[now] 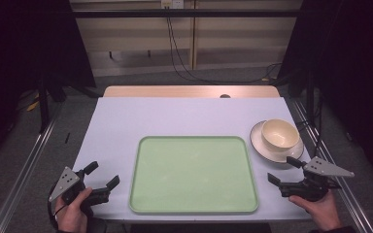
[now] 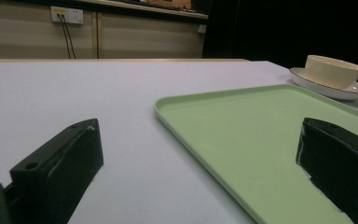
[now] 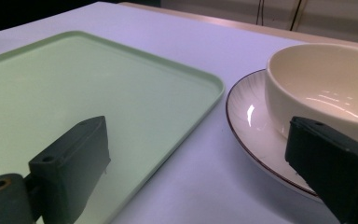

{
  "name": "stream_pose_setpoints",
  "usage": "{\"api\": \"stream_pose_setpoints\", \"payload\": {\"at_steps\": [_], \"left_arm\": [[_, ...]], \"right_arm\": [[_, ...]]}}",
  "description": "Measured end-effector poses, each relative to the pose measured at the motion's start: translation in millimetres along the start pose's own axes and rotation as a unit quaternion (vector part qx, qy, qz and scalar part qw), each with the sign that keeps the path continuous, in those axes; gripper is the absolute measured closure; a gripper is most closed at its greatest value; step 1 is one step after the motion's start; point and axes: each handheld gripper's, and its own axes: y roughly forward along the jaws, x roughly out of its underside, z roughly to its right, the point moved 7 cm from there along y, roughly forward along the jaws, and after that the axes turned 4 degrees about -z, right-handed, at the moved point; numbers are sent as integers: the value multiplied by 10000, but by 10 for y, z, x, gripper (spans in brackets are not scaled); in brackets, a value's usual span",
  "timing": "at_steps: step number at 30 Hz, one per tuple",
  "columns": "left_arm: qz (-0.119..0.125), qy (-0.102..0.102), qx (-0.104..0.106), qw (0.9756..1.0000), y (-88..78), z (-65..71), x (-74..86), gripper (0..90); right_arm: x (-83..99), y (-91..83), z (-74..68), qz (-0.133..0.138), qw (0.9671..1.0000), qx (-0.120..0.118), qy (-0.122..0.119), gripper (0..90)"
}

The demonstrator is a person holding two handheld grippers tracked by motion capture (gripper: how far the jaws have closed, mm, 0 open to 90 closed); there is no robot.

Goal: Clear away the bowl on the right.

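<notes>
both claws (image 1: pixel 100 175) (image 1: pixel 281 171) apart, gripping nothing; green tray (image 1: pixel 194 206) bare; cream bowl (image 1: pixel 279 134) on saucer (image 1: pixel 260 145).

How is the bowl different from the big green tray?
The bowl is round, deep and cream; the tray is rectangular, flat and pale green. The bowl sits on a plate, while the tray lies straight on the table. The tray is far wider. Both are empty.

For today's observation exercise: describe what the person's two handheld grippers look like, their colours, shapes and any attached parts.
Both are black tools with two blocky, flat-faced jaws. The left gripper and the right gripper each carry a grey three-cornered plate with small holes on top. In the gripper views each jaw has a round hole in its upper face. The hands are bare; a dark band or cuff sits at the left wrist.
</notes>
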Motion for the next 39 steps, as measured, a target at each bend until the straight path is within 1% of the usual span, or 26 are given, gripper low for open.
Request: {"api": "stream_pose_setpoints", "payload": {"at_steps": [2,4,9,10,12,13,14,16,17,18,19,20,21,22,25,26,27,29,30,31,33,34,35,36,37,39], "left_arm": [[-16,-3,6,10000,2,-1,3,6],[-25,1,21,10000,4,0,5,6],[-16,7,20,10000,4,2,2,7],[-18,10,21,10000,5,2,2,7],[-27,22,30,10000,5,2,2,7],[-22,12,34,10000,7,2,1,6],[-14,-1,31,10000,7,2,1,6],[-18,5,23,10000,7,0,1,6],[-17,2,24,10000,6,0,1,7],[-19,16,25,10000,4,1,1,6],[-19,16,25,10000,4,1,1,6],[-20,15,25,10000,3,1,1,6],[-23,6,23,10000,6,-1,1,6],[-23,6,23,10000,6,-1,1,7],[-31,1,45,10000,10,9,2,7],[-31,1,45,10000,10,9,2,7],[-32,1,42,10000,10,8,2,7],[-23,-7,29,10000,12,6,1,7],[-29,-13,45,10000,14,7,3,7],[-25,-16,35,10000,14,7,2,7],[-23,-17,52,10000,14,8,2,7],[-23,-17,52,10000,14,8,2,7],[-19,-20,53,10000,14,8,2,7],[-19,-18,52,10000,14,8,2,7],[-25,-15,50,10000,14,8,3,7],[-24,-15,51,10000,15,8,3,7]], "right_arm": [[5,5,16,-54,9999,-102,125,62],[2,0,23,-43,9998,-118,135,66],[-17,-35,46,36,9997,-119,209,75],[-21,-59,69,-51,9995,-138,265,109],[-35,-71,82,-3,9996,-150,244,109],[-49,-85,115,23,9996,-107,269,98],[-53,-89,123,31,9993,-137,353,100],[-56,-97,135,11,9991,-152,390,105],[-63,-96,153,34,9992,-90,378,105],[-76,-114,169,46,9991,-146,386,152],[-76,-114,169,46,9991,-146,386,152],[-84,-123,176,63,9990,-184,392,174],[-110,-143,183,147,9987,-172,448,175],[-110,-143,183,147,9987,-172,448,175],[-127,-168,218,106,9993,-96,352,179],[-140,-175,228,117,9991,-93,408,200],[-146,-179,249,101,9993,-118,345,207],[-165,-186,286,63,9991,-86,399,209],[-165,-186,286,63,9991,-86,399,209],[-183,-186,325,64,9993,-50,366,213],[-195,-181,358,-47,9989,-100,451,220],[-195,-181,358,-47,9989,-100,451,220],[-212,-179,382,-14,9989,-75,458,204],[-241,-168,432,-42,9990,-9,456,206],[-241,-168,432,-42,9990,-9,456,206],[-259,-149,474,-167,9987,-8,479,212]]}}
